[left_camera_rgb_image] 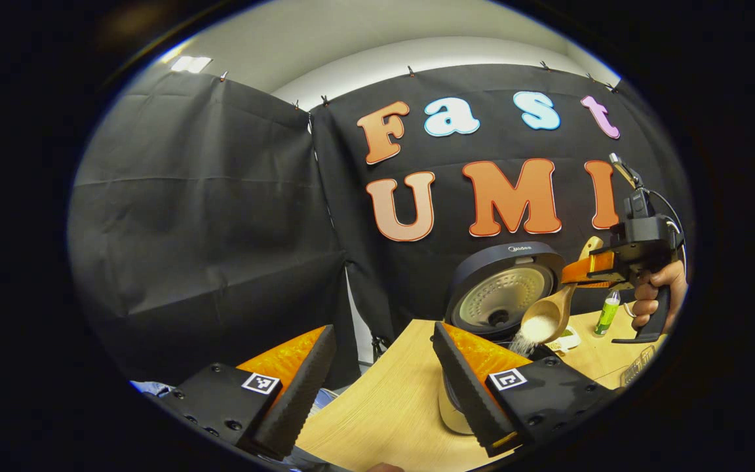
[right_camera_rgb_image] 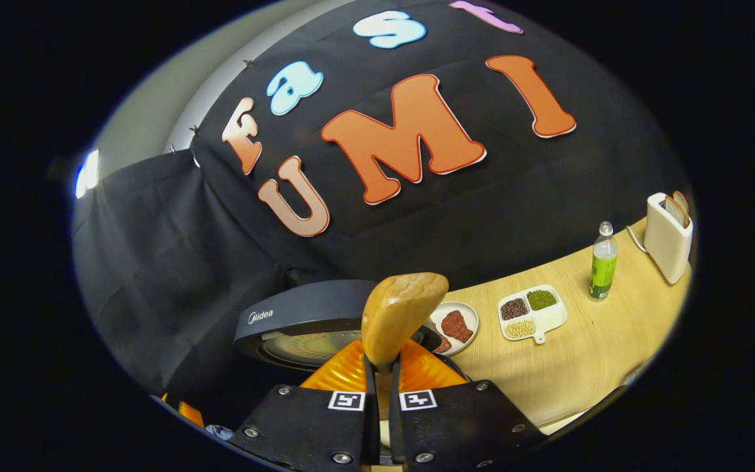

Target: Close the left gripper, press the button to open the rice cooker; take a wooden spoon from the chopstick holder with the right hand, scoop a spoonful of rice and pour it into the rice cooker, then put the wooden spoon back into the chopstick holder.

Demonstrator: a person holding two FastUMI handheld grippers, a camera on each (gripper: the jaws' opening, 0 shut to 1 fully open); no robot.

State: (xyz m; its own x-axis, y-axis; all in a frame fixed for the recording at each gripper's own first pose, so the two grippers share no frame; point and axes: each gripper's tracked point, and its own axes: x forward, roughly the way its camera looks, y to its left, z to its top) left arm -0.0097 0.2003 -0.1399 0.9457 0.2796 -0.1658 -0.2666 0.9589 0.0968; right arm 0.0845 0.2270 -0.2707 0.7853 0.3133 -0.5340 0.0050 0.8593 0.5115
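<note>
Two ribbed, wedge-shaped fingers of the left gripper (left_camera_rgb_image: 377,387) stand wide apart at the bottom of the left gripper view, holding nothing, above a pale wood-grain table (left_camera_rgb_image: 384,406); beyond them the rice cooker (left_camera_rgb_image: 505,295) sits open, its round dark lid upright and showing a dimpled metal inner plate; the right gripper (left_camera_rgb_image: 584,269), held by a hand (left_camera_rgb_image: 656,295) farther off, clamps the handle of the wooden spoon (left_camera_rgb_image: 548,314), whose rounded bowl tips down over the cooker's opening with white rice spilling from it; a small green bottle (left_camera_rgb_image: 607,313) stands on the table just behind.

In the right gripper view, the right gripper's fingers are pressed close together on the spoon's smooth, paddle-shaped handle end (right_camera_rgb_image: 400,314), which rises upright between them; the cooker's curved lid (right_camera_rgb_image: 305,314) lies just behind; on the table to the right sit a round white plate (right_camera_rgb_image: 456,321) with reddish contents, a divided white dish (right_camera_rgb_image: 533,313) of dark, green and pale grains, a clear-capped green bottle, and a cream toaster (right_camera_rgb_image: 668,236) well apart at the far edge.
</note>
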